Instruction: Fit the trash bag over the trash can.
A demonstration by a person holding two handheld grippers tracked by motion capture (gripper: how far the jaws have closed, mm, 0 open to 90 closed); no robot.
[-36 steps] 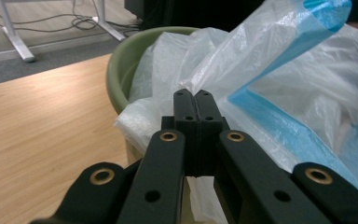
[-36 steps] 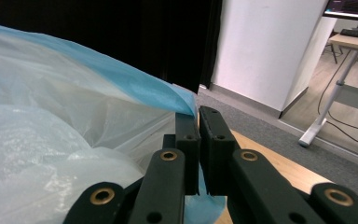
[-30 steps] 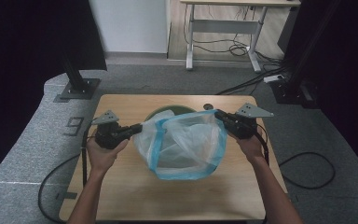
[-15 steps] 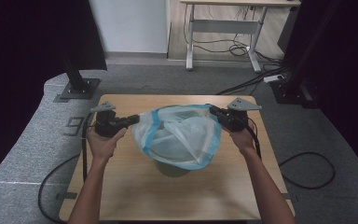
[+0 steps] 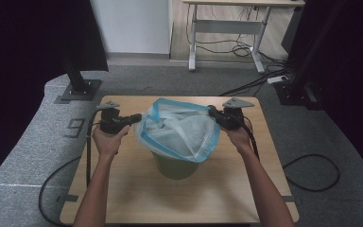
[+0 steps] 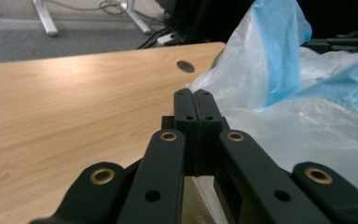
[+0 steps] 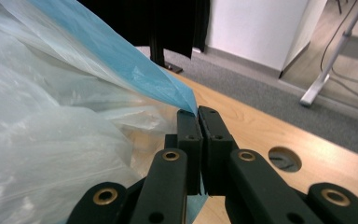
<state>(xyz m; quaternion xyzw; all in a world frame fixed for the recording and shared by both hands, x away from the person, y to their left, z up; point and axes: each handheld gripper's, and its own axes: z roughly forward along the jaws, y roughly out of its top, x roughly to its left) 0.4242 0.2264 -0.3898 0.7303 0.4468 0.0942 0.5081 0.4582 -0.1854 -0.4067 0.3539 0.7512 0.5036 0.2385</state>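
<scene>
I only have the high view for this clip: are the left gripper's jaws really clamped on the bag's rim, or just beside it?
Observer: The left gripper has its jaws fully together with the translucent white plastic bag with a blue rim pinched between them.
Operator: And the right gripper?
Observer: The right gripper is also closed, nipping the bag's blue rim at the jaw tips.
Operator: Anything on the table near the right gripper?
Observer: A round hole in the light wooden table, just beside its jaws.
</scene>
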